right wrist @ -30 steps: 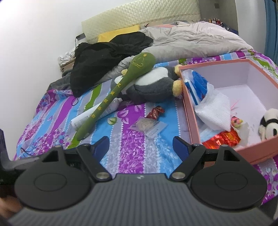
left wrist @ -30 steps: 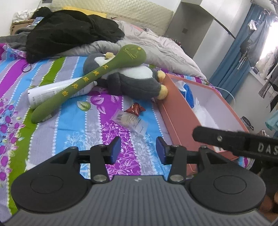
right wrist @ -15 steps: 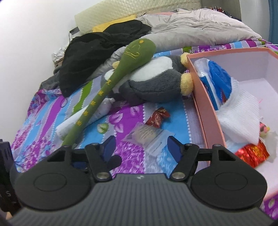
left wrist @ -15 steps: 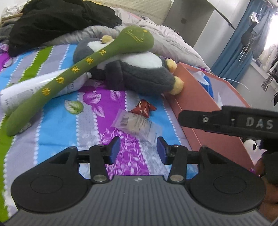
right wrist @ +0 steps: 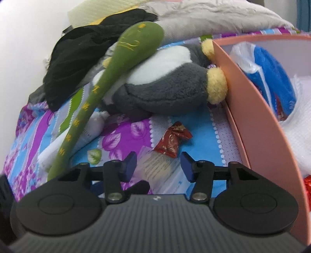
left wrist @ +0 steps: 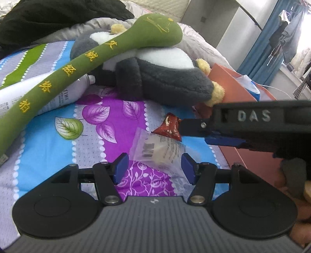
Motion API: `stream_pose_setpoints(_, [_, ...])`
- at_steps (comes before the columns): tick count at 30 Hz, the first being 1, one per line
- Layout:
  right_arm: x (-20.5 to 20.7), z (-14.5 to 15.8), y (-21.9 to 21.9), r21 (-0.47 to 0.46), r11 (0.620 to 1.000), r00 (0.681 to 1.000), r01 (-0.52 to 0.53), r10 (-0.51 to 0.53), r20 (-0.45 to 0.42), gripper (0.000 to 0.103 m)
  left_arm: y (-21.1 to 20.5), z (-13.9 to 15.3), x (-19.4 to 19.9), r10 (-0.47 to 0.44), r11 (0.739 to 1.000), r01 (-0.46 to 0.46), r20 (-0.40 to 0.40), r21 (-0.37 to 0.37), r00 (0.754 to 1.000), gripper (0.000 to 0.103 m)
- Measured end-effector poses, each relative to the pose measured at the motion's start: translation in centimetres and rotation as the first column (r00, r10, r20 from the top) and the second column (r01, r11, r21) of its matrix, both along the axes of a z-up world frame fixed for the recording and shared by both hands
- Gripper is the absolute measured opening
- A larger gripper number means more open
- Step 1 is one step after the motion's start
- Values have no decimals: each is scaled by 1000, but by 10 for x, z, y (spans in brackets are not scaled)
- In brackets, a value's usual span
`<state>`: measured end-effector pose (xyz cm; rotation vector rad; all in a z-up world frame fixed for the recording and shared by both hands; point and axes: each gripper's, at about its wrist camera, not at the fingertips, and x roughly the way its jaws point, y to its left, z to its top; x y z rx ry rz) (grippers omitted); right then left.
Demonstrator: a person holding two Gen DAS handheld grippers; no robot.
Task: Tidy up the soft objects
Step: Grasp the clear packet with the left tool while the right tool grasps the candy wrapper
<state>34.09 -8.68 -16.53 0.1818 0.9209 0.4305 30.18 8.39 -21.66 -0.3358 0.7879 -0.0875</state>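
A grey and white plush penguin (left wrist: 161, 77) (right wrist: 165, 85) lies on the patterned bedsheet, its yellow feet against the pink box (left wrist: 231, 83) (right wrist: 252, 120). A long green plush stick (left wrist: 81, 64) (right wrist: 108, 81) leans across it. A clear plastic packet (left wrist: 161, 149) (right wrist: 155, 163) and a red candy wrapper (left wrist: 171, 128) (right wrist: 173, 140) lie just ahead of both grippers. My left gripper (left wrist: 155, 167) is open and empty over the packet. My right gripper (right wrist: 158, 165) is open and empty, near the wrapper; it also shows in the left wrist view (left wrist: 204, 130).
A white tube (left wrist: 38, 93) lies under the green stick. The box holds a blue and white bag (right wrist: 266, 74) and white cloth (right wrist: 299, 120). Black clothing (right wrist: 87, 50) and a grey duvet (right wrist: 204, 13) lie behind the penguin. Blue curtains (left wrist: 262, 44) hang at far right.
Both grippers have moved forward and lower toward the packet and wrapper. The left jaws have opened wider; the right jaws have narrowed. The right gripper has crossed further into the left wrist view.
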Motion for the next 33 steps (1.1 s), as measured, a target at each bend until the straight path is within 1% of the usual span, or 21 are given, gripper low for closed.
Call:
stream_pose_setpoints(2, [8, -6, 1, -7, 1000, 1000, 15, -15, -11, 54, 1, -3, 4, -1, 1000, 1, 2, 3, 1000, 66])
stream_pose_setpoints(4, [16, -12, 3, -9, 1000, 999, 22, -22, -26, 51, 2, -5, 8, -8, 1000, 8, 1, 8, 1000, 66])
stream_pose_setpoints(8, [30, -22, 7, -10, 999, 998, 41, -42, -51, 50, 2, -9, 15, -20, 1000, 20, 0, 7, 1000, 66])
stream_pose_setpoints(10, [37, -28, 8, -1, 999, 996, 53, -52, -72, 48, 2, -10, 19, -28, 1000, 28, -2, 4, 1000, 66])
stream_pose_setpoints(14, [48, -38, 11, 10, 997, 991, 79, -77, -113, 46, 2, -13, 23, -26, 999, 26, 7, -18, 1000, 65])
stream_pose_setpoints(16, [51, -40, 10, 28, 996, 989, 80, -76, -129, 44, 5, -17, 26, -15, 999, 15, -7, -42, 1000, 65])
stream_pose_setpoints(18, [52, -43, 11, 24, 996, 988, 83, -79, -131, 44, 7, -19, 27, -10, 998, 10, -1, -66, 1000, 63])
stream_pose_setpoints(20, [54, -47, 10, 37, 996, 987, 86, -80, -142, 43, 7, -20, 28, -6, 997, 6, -3, -73, 1000, 58])
stream_pose_setpoints(22, [55, -48, 9, 51, 995, 987, 84, -76, -145, 36, 7, -22, 28, -6, 997, 5, -4, -78, 1000, 47])
stream_pose_setpoints(23, [55, -47, 9, 49, 995, 987, 83, -75, -140, 35, 6, -22, 28, -9, 996, 9, -5, -83, 1000, 39])
stream_pose_setpoints(25, [53, -43, 9, 45, 996, 990, 75, -69, -127, 31, 7, -22, 26, -2, 996, 1, -5, -94, 1000, 34])
stream_pose_setpoints(27, [50, -39, 9, 42, 997, 992, 64, -59, -111, 28, 7, -21, 24, 6, 995, -6, -4, -96, 1000, 24])
stream_pose_setpoints(33, [38, -28, 7, 26, 999, 997, 34, -32, -72, 26, 11, -12, 10, 36, 994, -35, 4, -102, 999, 16])
